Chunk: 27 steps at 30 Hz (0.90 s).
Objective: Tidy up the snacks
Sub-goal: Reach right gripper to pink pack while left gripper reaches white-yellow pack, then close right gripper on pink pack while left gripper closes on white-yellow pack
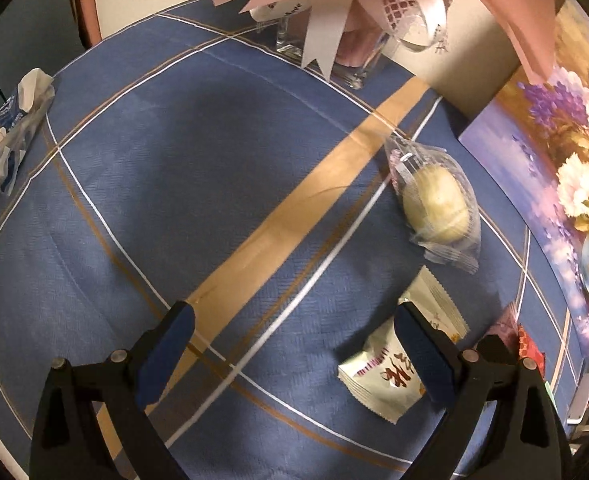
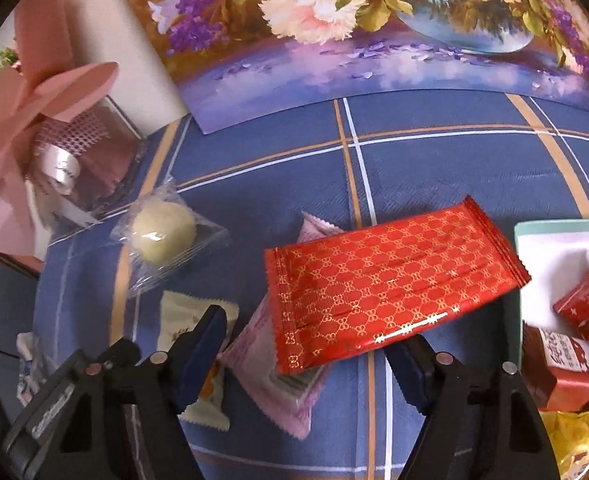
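Both pairs of fingers stand apart, gripping nothing: the left gripper [image 1: 294, 354] hangs wide over the blue checked desk [image 1: 198, 184], the right gripper [image 2: 312, 350] straddles the near end of a red patterned packet [image 2: 386, 284]. That packet overlaps a pink packet [image 2: 278, 376]; a clear-wrapped pastry [image 2: 162, 232] lies at ten o'clock, a tray [image 2: 554, 228] of red snacks at three.

tablecloth [image 2: 434, 184]: matt woven cloth | red packet [image 2: 378, 280]: glossy, probably foil
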Each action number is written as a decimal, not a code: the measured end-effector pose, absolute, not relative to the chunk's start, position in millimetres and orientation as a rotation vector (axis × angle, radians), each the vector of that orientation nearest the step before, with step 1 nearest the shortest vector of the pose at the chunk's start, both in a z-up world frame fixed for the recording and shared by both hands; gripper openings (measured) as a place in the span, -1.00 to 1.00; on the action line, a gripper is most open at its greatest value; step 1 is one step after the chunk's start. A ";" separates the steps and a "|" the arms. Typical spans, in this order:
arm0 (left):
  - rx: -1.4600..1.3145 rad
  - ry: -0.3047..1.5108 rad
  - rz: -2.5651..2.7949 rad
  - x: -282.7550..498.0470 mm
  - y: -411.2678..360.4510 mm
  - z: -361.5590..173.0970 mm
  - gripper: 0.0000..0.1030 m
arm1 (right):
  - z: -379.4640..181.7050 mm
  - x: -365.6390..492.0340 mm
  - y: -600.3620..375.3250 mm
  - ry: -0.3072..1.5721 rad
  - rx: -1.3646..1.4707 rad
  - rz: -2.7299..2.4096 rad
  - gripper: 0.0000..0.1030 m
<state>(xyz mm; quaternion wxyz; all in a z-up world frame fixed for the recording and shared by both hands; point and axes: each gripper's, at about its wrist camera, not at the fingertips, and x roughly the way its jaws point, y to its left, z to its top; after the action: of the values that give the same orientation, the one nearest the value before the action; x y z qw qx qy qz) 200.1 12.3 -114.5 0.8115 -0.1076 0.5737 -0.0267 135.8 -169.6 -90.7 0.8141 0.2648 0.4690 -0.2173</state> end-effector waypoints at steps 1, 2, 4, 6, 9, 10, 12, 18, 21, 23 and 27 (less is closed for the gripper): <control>-0.232 1.230 -0.065 201.2 11.6 -115.1 0.93 | -93.6 139.4 -169.8 1.009 0.562 -0.473 0.54; -0.235 1.234 -0.076 201.6 10.2 -115.7 0.93 | -96.1 141.8 -169.8 1.015 0.561 -0.476 0.54; -0.231 1.235 -0.088 201.5 7.4 -115.0 0.92 | -100.1 144.7 -168.5 1.028 0.543 -0.491 0.48; -0.214 1.237 -0.104 202.0 2.0 -114.6 0.92 | -100.0 143.5 -166.8 1.028 0.515 -0.504 0.35; -0.224 1.240 -0.165 200.6 -6.9 -113.0 0.92 | -101.1 138.5 -169.5 1.037 0.504 -0.501 0.08; -0.215 1.240 -0.179 200.0 -10.8 -112.5 0.92 | -101.4 135.7 -170.6 1.037 0.504 -0.493 0.00; -0.191 1.242 -0.204 198.6 -18.6 -112.5 0.92 | -102.2 129.7 -172.7 1.036 0.497 -0.476 -0.06; -0.123 1.266 -0.275 193.8 -45.3 -119.9 0.80 | -102.9 112.2 -172.7 1.035 0.453 -0.441 -0.08; -0.065 1.254 -0.280 189.7 -55.6 -119.0 0.65 | -102.8 107.6 -171.7 1.038 0.436 -0.436 -0.08; -0.046 1.248 -0.288 187.6 -58.9 -117.3 0.47 | -103.0 106.7 -169.6 1.041 0.419 -0.438 -0.08; -0.057 1.247 -0.287 185.9 -56.6 -114.6 0.35 | -102.8 103.0 -163.8 1.057 0.379 -0.447 -0.08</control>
<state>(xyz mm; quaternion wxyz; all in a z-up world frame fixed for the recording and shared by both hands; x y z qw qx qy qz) 185.9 -56.6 -114.6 0.8018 -0.0267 0.5817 -0.1341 103.0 -163.8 -102.8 0.8230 0.1780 0.4967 -0.2102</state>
